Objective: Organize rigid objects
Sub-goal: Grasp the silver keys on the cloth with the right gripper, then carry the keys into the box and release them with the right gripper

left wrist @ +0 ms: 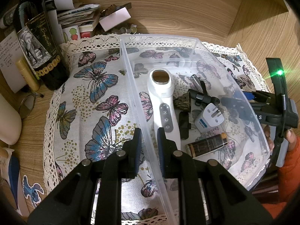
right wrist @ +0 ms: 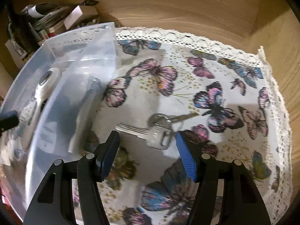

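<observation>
A clear plastic bin (left wrist: 187, 39) sits on a butterfly cloth (left wrist: 90, 97). In it lie a white handheld device (left wrist: 163, 101), a white plug adapter (left wrist: 210, 118), a small dark bottle (left wrist: 206, 145) and black parts (left wrist: 202, 97). My left gripper (left wrist: 149, 136) is shut on the bin's left wall, one finger on each side. My right gripper (right wrist: 148, 142) is open just above the cloth, right of the bin (right wrist: 56, 43). A bunch of silver keys (right wrist: 159, 131) lies on the cloth between its fingertips. The right gripper also shows in the left wrist view (left wrist: 251, 95).
A dark wine bottle (left wrist: 37, 43), papers and boxes (left wrist: 78, 16) stand at the back left. A wooden wall (left wrist: 168, 5) runs behind the cloth. A small round mirror (left wrist: 27, 106) and a white object (left wrist: 8, 121) lie at the left.
</observation>
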A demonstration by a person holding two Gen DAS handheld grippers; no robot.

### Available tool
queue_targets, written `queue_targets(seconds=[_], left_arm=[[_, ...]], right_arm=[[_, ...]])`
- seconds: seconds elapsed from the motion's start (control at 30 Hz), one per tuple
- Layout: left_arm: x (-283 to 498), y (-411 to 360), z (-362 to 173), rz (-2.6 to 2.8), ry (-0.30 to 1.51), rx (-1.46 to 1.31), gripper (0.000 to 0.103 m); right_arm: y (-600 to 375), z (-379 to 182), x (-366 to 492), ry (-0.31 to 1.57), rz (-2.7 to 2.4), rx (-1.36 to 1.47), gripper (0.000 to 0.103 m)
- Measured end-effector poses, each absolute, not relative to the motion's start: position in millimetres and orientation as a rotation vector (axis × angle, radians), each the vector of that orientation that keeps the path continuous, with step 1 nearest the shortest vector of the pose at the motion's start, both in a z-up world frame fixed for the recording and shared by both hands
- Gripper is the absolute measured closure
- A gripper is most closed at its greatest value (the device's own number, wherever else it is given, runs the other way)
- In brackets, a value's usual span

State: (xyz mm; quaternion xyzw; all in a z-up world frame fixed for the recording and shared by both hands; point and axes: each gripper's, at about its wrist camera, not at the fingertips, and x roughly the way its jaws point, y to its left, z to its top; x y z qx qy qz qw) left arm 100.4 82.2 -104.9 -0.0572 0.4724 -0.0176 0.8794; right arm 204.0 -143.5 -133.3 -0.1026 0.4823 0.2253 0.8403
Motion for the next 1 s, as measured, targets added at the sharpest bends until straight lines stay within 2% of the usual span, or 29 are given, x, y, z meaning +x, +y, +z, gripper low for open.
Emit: queue_targets(seconds=[0.13,0.23,0.3,0.37,0.43,0.73,1.0], left_arm=[[101.2,82.3,-105.3,-0.037,0.987,-0.121,0.087],[101.8,81.7,-105.0,-0.037,0.987,-0.120,0.087],[101.8,81.8,-105.3,-0.036,0.986,-0.122,0.087],[102.2,80.7,-105.6,-0.036,0.985,-0.124,0.087],[102.3,80.3,-105.6,-0.036,0.985,-0.126,0.087],[102.3,80.5,-105.5,-0.035,0.985,-0.125,0.087],[102.3,80.5,-105.5,-0.036,0.986,-0.124,0.087]], right_arm=[[-136.6,-135.9,205.4,1.009,0.478,-0.227,0.043],[-139.9,-136.8,204.9,0.997,0.478,-0.239,0.048],[-143.4,-137.1,204.8,0.990,0.478,-0.248,0.054],[-146.1,-136.8,205.1,0.980,0.466,-0.256,0.068],[-149.4,-135.8,204.9,0.971,0.462,-0.260,0.078],[-153.9,-126.7,198.2,0.930,0.447,-0.269,0.078],[-162.3,-86.3,189.8,0.826,0.430,-0.242,0.078]])
